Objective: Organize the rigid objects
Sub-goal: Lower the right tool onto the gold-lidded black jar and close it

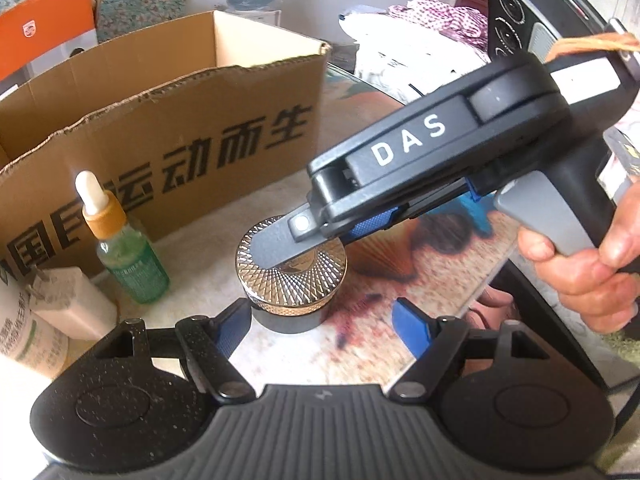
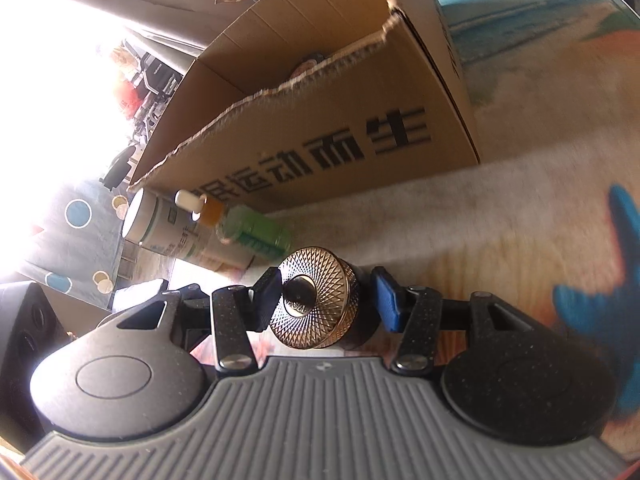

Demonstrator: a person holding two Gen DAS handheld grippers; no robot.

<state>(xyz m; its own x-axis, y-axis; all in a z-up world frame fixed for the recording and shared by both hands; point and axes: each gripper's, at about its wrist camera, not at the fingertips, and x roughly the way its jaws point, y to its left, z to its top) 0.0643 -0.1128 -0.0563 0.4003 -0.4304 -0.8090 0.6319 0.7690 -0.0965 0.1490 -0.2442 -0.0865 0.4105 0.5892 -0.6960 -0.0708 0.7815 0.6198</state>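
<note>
I see a counter [image 1: 208, 292] covered by a glossy printed sheet: pale and sandy near the box [image 1: 160, 120], with orange, brown and blue patches to the right, and a beach picture at the far end in the right wrist view. The open cardboard box stands at the far left with black printing on its near wall and a torn top edge. Something round lies inside it, too hidden to name.

The jar [image 1: 291, 272], dark with a gold cross-hatched lid, stands upright on the counter just in front of the box. Left of it are a green dropper bottle [image 1: 130, 256] with a white bulb and amber collar, a white block [image 1: 68, 300] and a white tub [image 1: 28, 332] with green print.

My right tool [image 2: 325, 302] is around the jar lid. Its left pad looks to be on the lid edge, but its right pad stands a little apart, so I read it as narrow and not gripping. From the left wrist view its finger lies over the lid, and a hand [image 1: 592, 276] holds its grey trigger.

My left tool [image 1: 320, 320] is wide, with the jar just beyond its left finger and nothing between the pads.

Behind the counter are a floral cloth, an orange carton, a water bottle and piled fabric. A window glares white on the left in the right wrist view.
</note>
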